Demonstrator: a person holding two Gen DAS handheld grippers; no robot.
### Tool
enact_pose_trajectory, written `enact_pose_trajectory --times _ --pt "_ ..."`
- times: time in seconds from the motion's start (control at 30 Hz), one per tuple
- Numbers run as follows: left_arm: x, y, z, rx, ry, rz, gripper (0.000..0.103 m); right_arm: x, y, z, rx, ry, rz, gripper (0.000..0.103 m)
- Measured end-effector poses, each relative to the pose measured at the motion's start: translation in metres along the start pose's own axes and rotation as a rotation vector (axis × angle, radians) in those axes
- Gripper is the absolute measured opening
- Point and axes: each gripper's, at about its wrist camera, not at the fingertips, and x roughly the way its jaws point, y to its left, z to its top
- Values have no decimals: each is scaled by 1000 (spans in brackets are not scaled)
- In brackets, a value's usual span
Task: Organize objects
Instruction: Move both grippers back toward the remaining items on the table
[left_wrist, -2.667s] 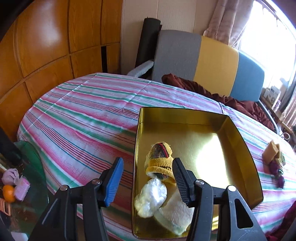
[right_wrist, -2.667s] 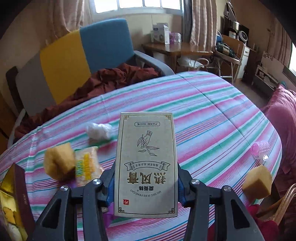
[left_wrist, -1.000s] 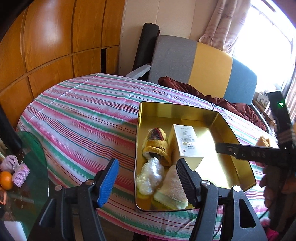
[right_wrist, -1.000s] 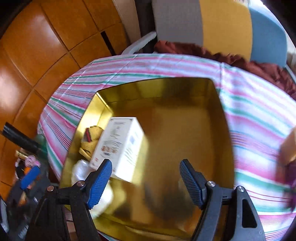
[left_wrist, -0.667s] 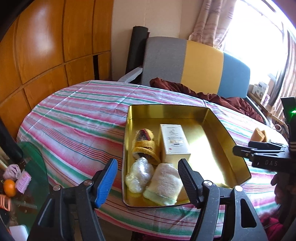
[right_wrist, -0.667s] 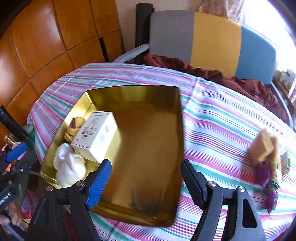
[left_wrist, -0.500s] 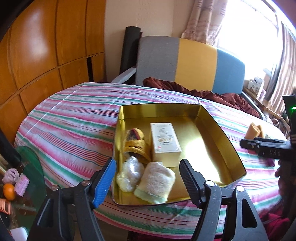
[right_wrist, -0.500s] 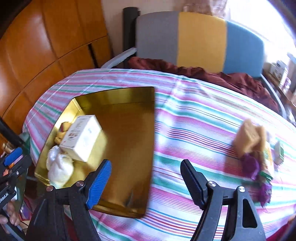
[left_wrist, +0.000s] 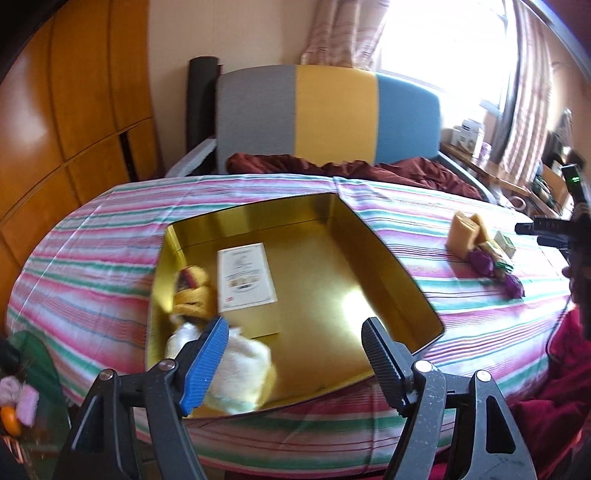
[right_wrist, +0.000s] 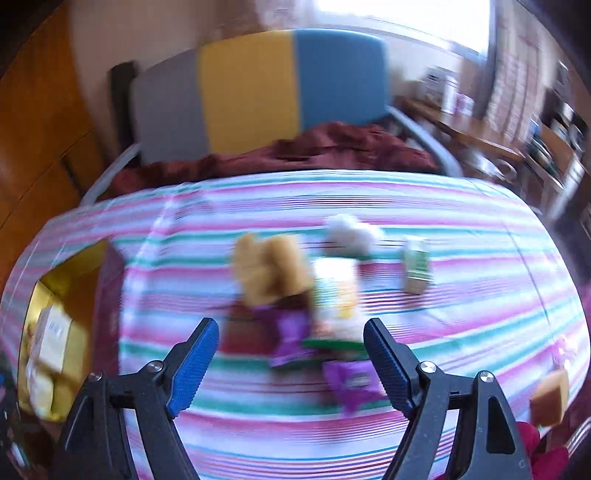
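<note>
Left wrist view: the left gripper (left_wrist: 295, 354) hangs over the near edge of the gold tray (left_wrist: 388, 258) on the striped bench (left_wrist: 92, 266), its fingers opening with nothing between them. A white box (left_wrist: 245, 280), a yellow slipper (left_wrist: 190, 295) and a pale towel (left_wrist: 240, 373) lie in the tray. The right gripper (right_wrist: 291, 354) is opening too, empty, above blurred purple packets (right_wrist: 291, 332) and sponges (right_wrist: 266, 269), well apart from the tray.
</note>
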Motion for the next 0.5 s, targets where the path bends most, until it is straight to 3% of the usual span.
enact_pose_trajectory --times 0.17,0.23,0.3,0.4,0.5 --pt "8 -29 10 63 10 -43 75 22 -76 -6 206 9 -97 82" --pt "13 -44 13 91 19 -64 75 35 -102 -16 340 85 -63 82" --pt "17 -57 16 116 28 -86 75 38 -117 -18 433 97 -8 82" --pt "25 -82 20 160 45 -127 75 41 -120 -19 437 122 -17 82" --pt "34 -107 27 202 62 -164 75 42 -111 -19 411 138 40 82"
